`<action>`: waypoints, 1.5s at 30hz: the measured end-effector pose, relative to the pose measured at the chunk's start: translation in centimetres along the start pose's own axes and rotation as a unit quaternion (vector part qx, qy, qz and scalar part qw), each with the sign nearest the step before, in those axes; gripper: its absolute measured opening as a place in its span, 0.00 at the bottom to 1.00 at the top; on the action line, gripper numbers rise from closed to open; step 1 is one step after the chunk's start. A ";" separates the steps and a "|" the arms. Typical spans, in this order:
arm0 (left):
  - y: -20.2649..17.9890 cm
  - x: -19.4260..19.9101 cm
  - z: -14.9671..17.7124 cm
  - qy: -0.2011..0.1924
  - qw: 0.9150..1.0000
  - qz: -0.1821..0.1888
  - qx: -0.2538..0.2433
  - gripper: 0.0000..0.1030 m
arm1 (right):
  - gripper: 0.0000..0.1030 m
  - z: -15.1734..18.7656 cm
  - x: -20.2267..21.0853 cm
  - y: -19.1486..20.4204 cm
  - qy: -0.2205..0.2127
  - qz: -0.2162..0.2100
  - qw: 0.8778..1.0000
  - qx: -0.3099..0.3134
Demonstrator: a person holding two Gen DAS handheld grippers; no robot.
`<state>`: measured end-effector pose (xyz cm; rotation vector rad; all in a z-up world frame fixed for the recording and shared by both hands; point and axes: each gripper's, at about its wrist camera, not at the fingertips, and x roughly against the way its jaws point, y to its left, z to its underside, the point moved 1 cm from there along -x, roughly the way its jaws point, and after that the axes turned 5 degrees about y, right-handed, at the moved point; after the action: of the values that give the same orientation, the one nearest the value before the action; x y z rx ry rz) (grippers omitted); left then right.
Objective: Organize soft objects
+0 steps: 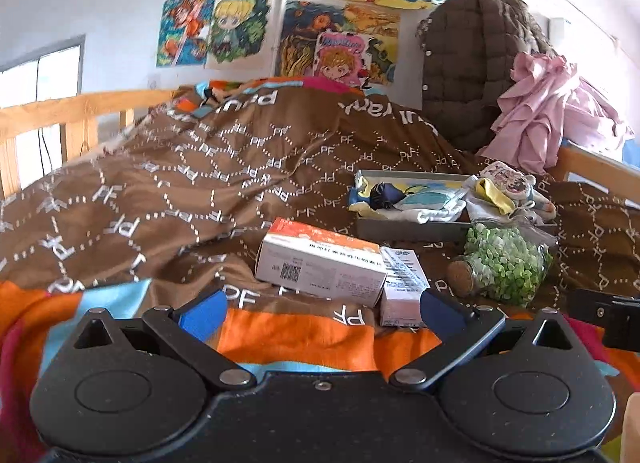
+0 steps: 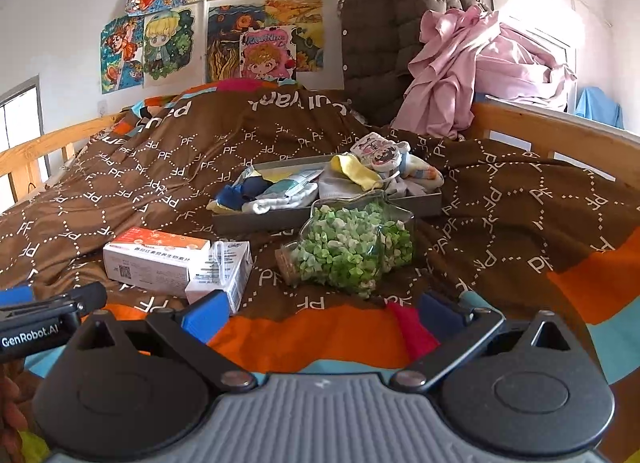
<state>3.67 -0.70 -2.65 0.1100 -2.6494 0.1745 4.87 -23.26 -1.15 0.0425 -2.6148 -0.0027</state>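
With both tools held low over the orange and blue end of the quilt (image 2: 320, 339), jaws on the left gripper (image 1: 320, 309) and right gripper (image 2: 320, 313) stand wide apart, nothing between them. Just ahead: an orange-topped carton (image 1: 320, 261) touching a smaller white carton (image 2: 222, 271), then a corked glass bottle (image 2: 356, 253) of green bits lying on its side. Behind it the grey tray (image 2: 260, 221) holds the soft stuff: rolled socks (image 2: 276, 195), a yellow cloth (image 2: 358, 173), and a printed plush piece (image 2: 378, 153) heaped at its right end, spilling over the rim. Scene fits either a filled tray or one about to be sorted, so no call on stage. Any pick there: pinch fabric only, come in over the bottle, don't nudge it. Can't tell how many pieces are in the heap or what's under them; tray's near wall is partly hidden by the bottle. Further back, a brown jacket (image 2: 384, 31) and pink cloth (image 2: 472, 63) are piled at the bed rail (image 2: 540, 135).
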 end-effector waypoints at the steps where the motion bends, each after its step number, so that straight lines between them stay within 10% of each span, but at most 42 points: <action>1: 0.1 -0.1 0.0 0.003 1.000 -0.001 0.005 0.99 | 1.00 0.0 -0.1 0.0 0.002 0.000 1.000 0.001; 45: -0.7 -0.3 -0.4 -0.008 1.000 -0.005 -0.023 0.99 | 1.00 0.4 -0.7 -0.4 -0.026 0.032 0.999 -0.020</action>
<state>4.22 -1.27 -2.35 0.1108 -2.6664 0.1109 5.31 -23.61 -1.82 -0.0551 -2.6667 -0.0346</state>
